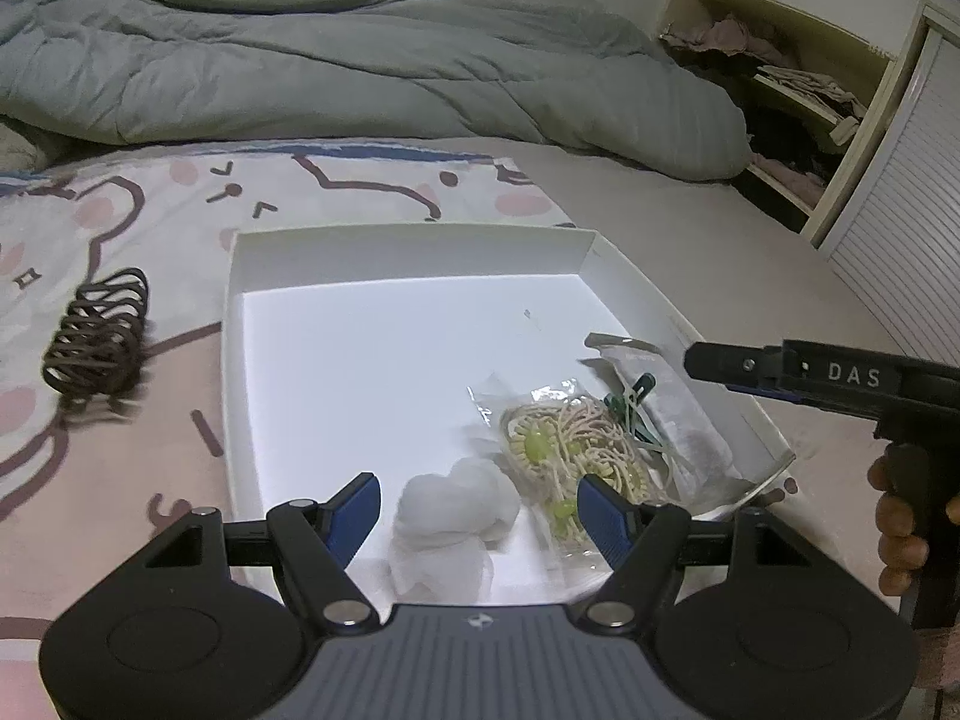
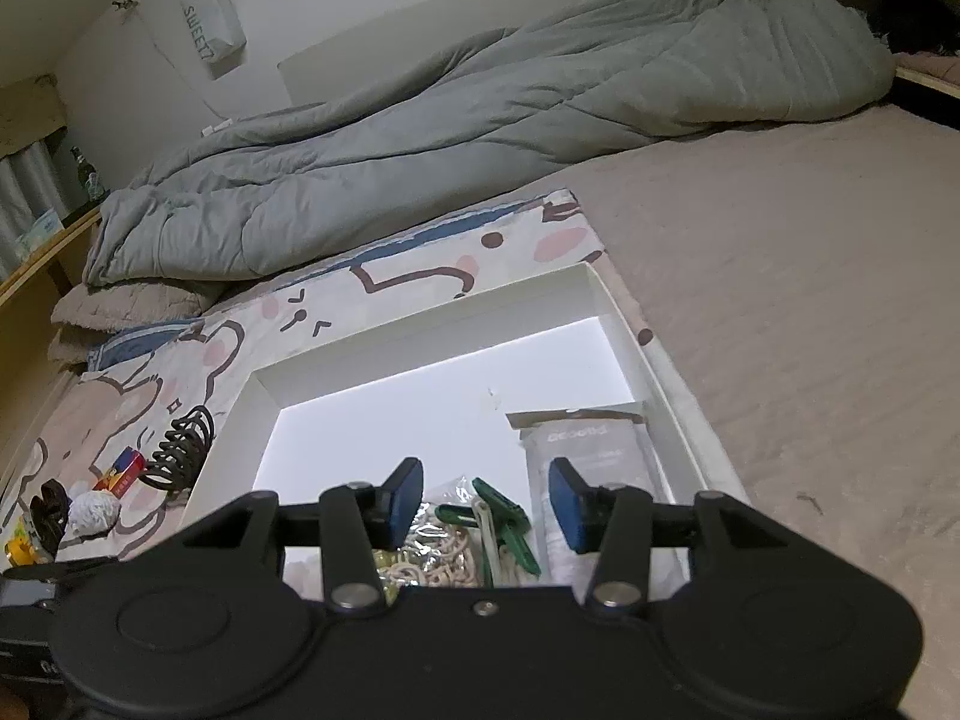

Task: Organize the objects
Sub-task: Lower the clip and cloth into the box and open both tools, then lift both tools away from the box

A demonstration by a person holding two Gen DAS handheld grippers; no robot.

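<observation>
- The left hand-held gripper (image 1: 477, 510) is held with fingers apart, empty, above a white cloth bundle (image 1: 453, 516) in the white box (image 1: 408, 252).
- The right hand-held gripper (image 2: 485, 504) is also spread, empty, over green clips (image 2: 507, 519).
- A brown hair claw (image 1: 99, 333) is seen on the bed, left of the box.

A bed (image 1: 690, 252) is seen, with a grey-green duvet (image 1: 336, 72) bunched along its far edge below a pale wall (image 2: 372, 12). An open wardrobe shelf (image 1: 798, 102) stuffed with clothes is seen at the far right corner.
</observation>
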